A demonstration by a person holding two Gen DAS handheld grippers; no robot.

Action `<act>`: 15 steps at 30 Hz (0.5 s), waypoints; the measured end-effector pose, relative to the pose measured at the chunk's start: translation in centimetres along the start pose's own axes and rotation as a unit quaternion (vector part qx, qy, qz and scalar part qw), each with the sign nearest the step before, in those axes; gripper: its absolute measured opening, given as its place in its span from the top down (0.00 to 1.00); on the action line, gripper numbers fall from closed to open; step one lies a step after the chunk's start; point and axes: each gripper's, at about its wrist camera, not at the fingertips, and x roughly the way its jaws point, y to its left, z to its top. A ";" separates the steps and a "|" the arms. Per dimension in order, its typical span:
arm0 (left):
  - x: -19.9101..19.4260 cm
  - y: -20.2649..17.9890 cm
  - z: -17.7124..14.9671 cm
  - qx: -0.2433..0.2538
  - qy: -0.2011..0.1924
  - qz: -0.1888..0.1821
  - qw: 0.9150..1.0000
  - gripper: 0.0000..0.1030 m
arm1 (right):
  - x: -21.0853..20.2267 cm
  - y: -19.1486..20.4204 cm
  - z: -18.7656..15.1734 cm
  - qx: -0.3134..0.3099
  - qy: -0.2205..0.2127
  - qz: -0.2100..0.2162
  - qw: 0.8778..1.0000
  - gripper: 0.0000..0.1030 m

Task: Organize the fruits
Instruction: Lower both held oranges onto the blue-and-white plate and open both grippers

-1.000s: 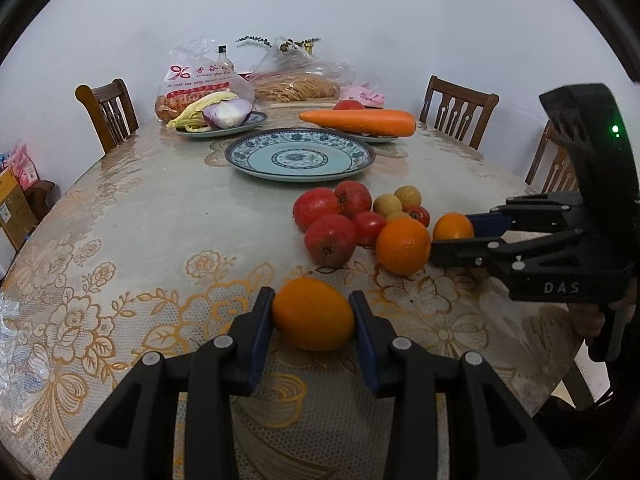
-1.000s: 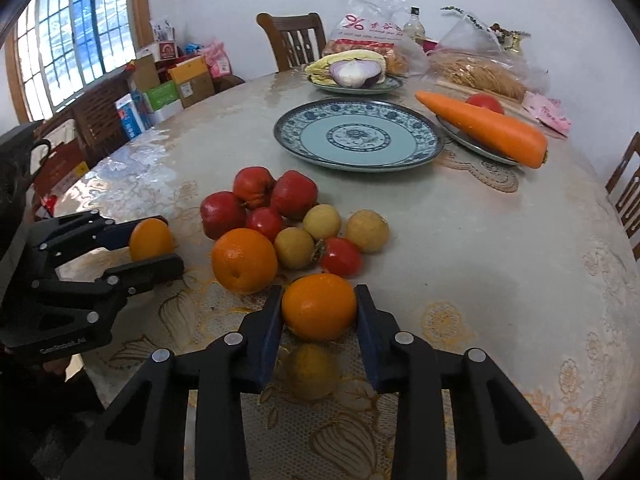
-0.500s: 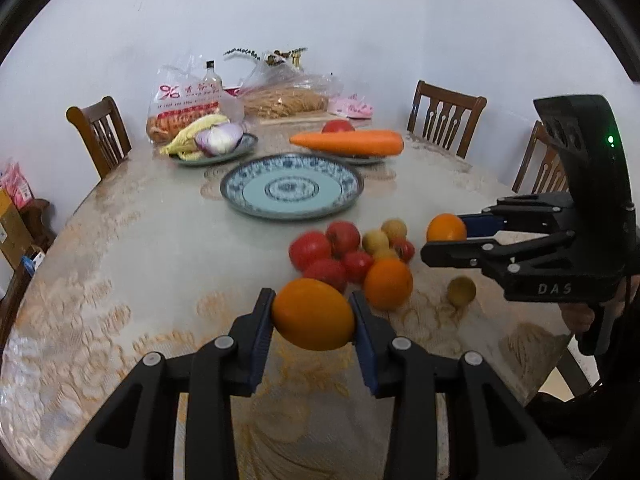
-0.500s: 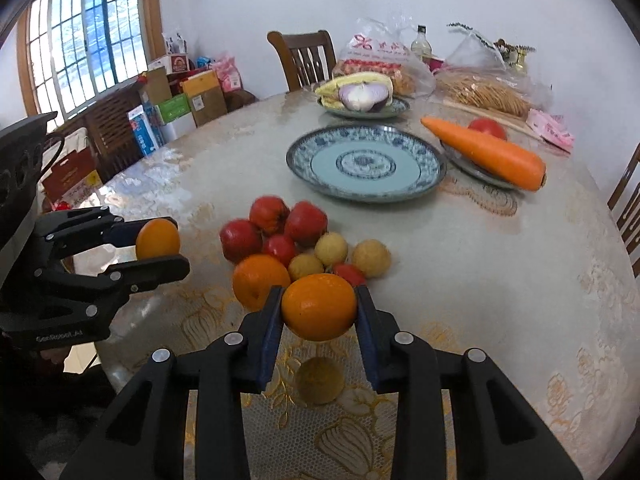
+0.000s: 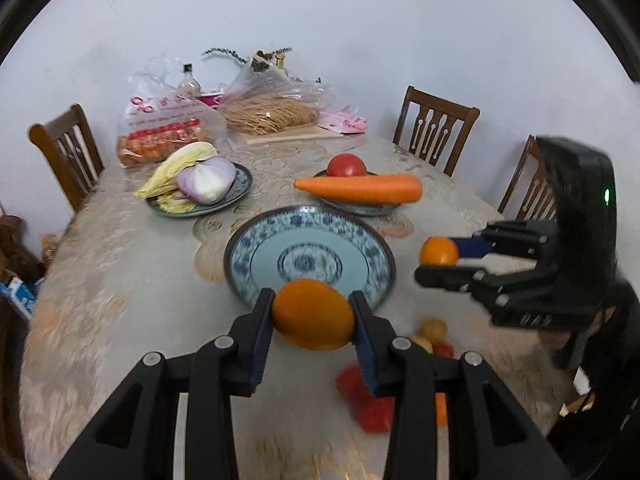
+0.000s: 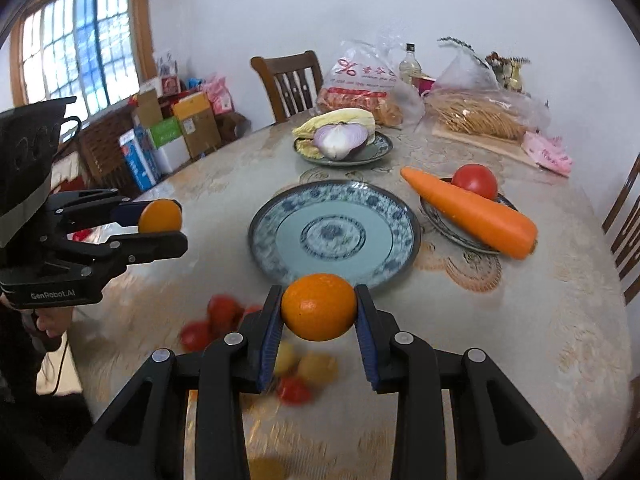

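Note:
My left gripper (image 5: pixel 313 316) is shut on an orange (image 5: pixel 313 314) and holds it in the air at the near rim of the empty blue patterned plate (image 5: pixel 310 254). My right gripper (image 6: pixel 319 307) is shut on another orange (image 6: pixel 319 306), also raised near the plate (image 6: pixel 334 232). Each gripper shows in the other's view, the right one (image 5: pixel 438 258) right of the plate, the left one (image 6: pixel 162 222) left of it. Loose red and yellow fruits (image 6: pixel 224 320) lie blurred on the table below the grippers (image 5: pixel 432 332).
A plate with a carrot (image 5: pixel 360 189) and a tomato stands behind right. A plate with cabbage and onion (image 5: pixel 200 178) stands behind left. Bags of food (image 5: pixel 168 128) lie at the far end. Chairs (image 5: pixel 436 130) ring the table. Boxes (image 6: pixel 172 136) are stacked by the window.
Both grippers have risen and moved forward with their oranges towards the blue plate. The loose fruit pile has dropped below and behind the fingers.

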 end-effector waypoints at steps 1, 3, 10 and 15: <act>1.0 0.3 0.7 0.003 -0.001 0.006 1.000 0.62 | 0.7 -0.3 0.3 -0.001 0.000 -0.007 1.000 0.66; 2.8 0.7 1.4 0.006 0.006 0.019 1.000 0.62 | 2.2 -0.9 1.1 0.004 0.005 -0.016 1.000 0.66; 9.5 1.6 2.1 -0.001 0.071 0.030 0.997 0.62 | 6.1 -1.8 2.6 0.025 0.034 -0.012 0.999 0.66; 11.0 1.8 1.0 -0.003 0.088 0.025 0.996 0.62 | 7.1 -1.1 2.4 -0.003 0.030 -0.017 0.999 0.66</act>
